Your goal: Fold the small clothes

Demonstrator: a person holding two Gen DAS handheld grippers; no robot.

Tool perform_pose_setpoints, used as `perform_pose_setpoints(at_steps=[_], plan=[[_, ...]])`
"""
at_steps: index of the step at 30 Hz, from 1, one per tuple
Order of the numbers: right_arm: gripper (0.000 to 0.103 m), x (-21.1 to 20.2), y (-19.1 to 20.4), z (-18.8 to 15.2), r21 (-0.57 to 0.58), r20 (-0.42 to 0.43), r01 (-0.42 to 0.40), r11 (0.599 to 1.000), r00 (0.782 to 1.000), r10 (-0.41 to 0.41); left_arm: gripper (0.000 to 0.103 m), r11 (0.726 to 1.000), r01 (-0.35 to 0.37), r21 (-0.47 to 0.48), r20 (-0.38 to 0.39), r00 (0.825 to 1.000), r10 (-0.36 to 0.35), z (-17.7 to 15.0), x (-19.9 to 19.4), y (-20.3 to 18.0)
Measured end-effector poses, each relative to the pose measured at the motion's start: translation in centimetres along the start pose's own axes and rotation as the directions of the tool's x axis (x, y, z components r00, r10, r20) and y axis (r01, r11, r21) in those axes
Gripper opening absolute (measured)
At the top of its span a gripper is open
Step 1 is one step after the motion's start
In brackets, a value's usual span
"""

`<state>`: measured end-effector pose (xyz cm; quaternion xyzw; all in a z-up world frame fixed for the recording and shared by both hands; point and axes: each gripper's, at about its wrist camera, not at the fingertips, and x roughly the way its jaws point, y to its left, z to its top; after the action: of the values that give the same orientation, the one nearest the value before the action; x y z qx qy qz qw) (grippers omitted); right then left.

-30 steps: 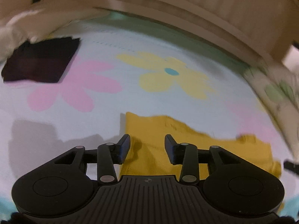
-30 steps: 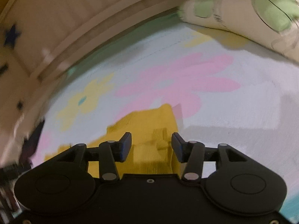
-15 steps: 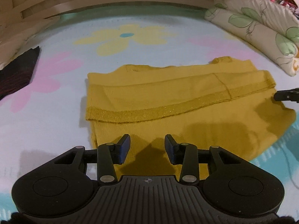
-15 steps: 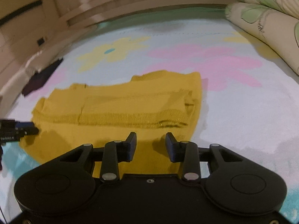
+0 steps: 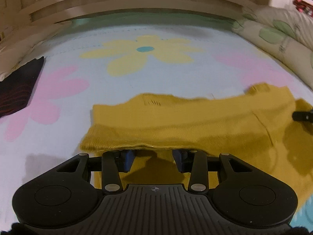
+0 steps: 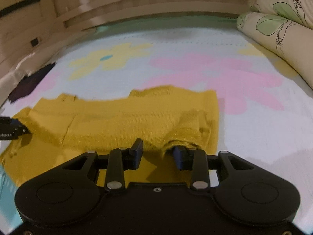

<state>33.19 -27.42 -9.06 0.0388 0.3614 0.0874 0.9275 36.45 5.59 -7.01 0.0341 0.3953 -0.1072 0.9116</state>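
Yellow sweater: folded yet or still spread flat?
Partly folded. The yellow sweater has a layer doubled over its body, the folded edge reaching both open grippers: left gripper, right gripper.

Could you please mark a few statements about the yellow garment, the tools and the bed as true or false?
1. The yellow garment lies on a flower-print sheet. True.
2. The left tool is clamped shut on fabric. False: its jaws stand apart.
3. A dark cloth lies to the left. True.
4. The pillows are plain blue. False: cream with green leaves.
5. The right tool stands open. True.
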Motion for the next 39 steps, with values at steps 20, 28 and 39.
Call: perform_pose_setpoints(at_steps=[20,28,39], plan=[[0.044,3.2,-4.5,3.7,0.255,0.017,0.002,0.967,1.000,-0.007,0.039,0.990,-0.060,-0.124,-0.065,0.996,0.053,5.1,4.4,3.7],[0.050,0.7,-5.9,4.6,0.265,0.072,0.021,0.964,0.997,-0.042,0.040,0.983,-0.022,-0.181,-0.044,0.999,0.014,5.0,1.3,3.6],[0.053,-1.2,-5.5,1.8,0.141,-0.088,-0.013,0.990,0.996,0.026,0.040,0.989,0.131,-0.065,-0.136,0.981,-0.138,0.4,-1.1,-3.8]])
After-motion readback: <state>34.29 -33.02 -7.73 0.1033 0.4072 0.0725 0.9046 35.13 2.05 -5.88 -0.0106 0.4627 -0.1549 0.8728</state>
